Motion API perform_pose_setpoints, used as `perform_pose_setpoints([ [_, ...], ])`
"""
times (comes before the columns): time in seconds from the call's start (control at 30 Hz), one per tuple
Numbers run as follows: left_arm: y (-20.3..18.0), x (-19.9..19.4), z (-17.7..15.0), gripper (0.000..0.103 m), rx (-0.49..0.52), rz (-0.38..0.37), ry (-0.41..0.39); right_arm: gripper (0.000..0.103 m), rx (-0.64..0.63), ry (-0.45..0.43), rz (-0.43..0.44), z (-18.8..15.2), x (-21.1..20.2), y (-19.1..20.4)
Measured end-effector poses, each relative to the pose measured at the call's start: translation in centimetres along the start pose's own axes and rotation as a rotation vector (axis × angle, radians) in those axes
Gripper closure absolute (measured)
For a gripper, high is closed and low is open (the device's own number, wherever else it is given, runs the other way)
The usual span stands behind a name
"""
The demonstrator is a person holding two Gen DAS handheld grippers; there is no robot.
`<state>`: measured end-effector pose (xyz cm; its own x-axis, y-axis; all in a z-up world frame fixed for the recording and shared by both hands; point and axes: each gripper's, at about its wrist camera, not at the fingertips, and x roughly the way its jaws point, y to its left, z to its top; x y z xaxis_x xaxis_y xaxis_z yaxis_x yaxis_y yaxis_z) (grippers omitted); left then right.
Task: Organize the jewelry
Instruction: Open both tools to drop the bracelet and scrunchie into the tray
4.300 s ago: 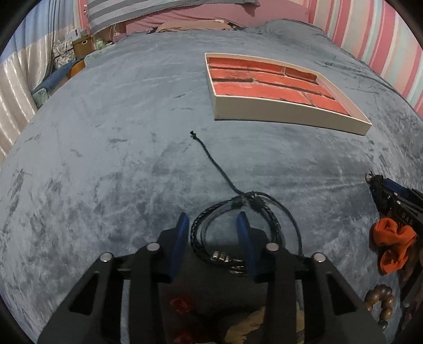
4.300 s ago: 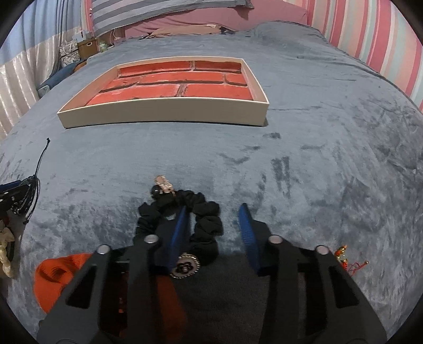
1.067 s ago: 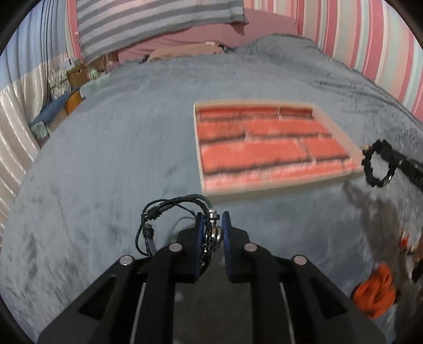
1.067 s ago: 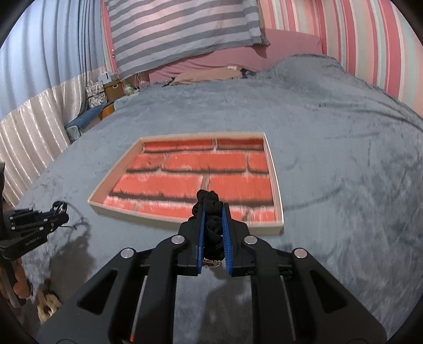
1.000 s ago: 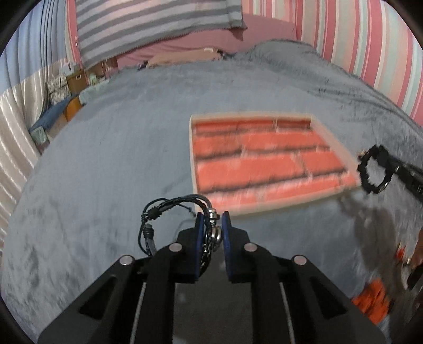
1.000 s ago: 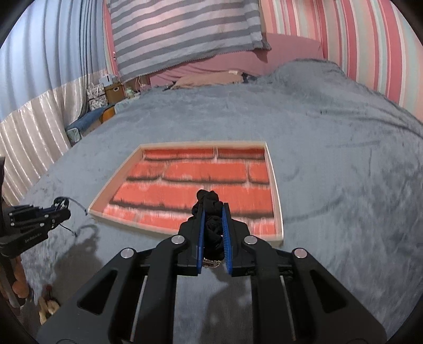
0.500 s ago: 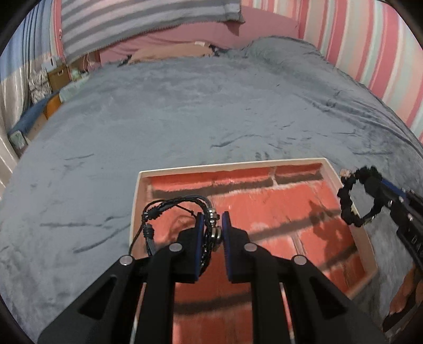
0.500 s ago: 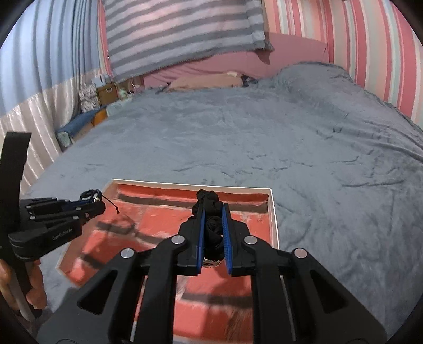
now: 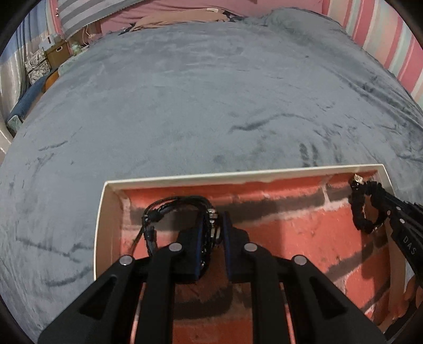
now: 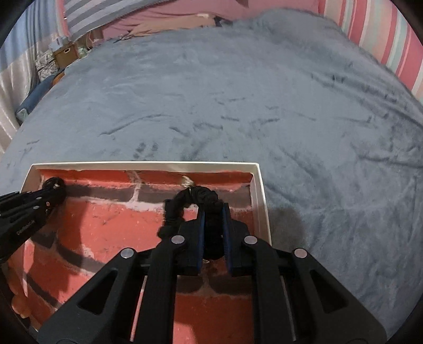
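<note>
The right gripper [image 10: 212,214] is over the tray [image 10: 260,201], near its far right corner. Its blue-lined jaws are nearly together and pinch a black scrunchie [image 10: 195,206]. The scrunchie's loop bulges out ahead of the jaws and to their left, with a small pale charm [image 10: 187,182] at its far end, close to the tray's far wall. The tray has white walls and a red brick-pattern floor. At the left edge the left gripper [image 10: 54,191] reaches in over the tray's far left corner, with a dark cord bundle [image 10: 54,183] at its tip; its jaws cannot be made out. The tray lies on a bed under a grey plush blanket [image 10: 264,105]. A striped pillow [image 10: 105,13] is at the far end.
</note>
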<state>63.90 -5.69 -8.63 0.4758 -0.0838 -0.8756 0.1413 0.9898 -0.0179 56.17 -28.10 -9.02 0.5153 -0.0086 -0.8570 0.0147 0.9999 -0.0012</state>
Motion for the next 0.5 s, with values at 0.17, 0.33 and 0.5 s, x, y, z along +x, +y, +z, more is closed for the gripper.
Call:
perform_pose_setpoints([
  [0.17, -0.1, -0.1, -0.2, 0.068, 0.004, 0.007, 0.001, 0.074, -0.013, 0.046, -0.02, 0.1, 1.3, -0.1],
  [0.33, -0.7, -1.1, -0.7, 0.047, 0.032, 0.036, -0.016, 0.055, -0.021, 0.034, 0.02, 0.2, 0.5, 0.1],
  [0.5, -1.2, -5.4, -1.1, 0.046, 0.055, 0.019, -0.081, 0.037, 0.003, -0.068, 0.029, 0.0, -5.1, -1.4],
])
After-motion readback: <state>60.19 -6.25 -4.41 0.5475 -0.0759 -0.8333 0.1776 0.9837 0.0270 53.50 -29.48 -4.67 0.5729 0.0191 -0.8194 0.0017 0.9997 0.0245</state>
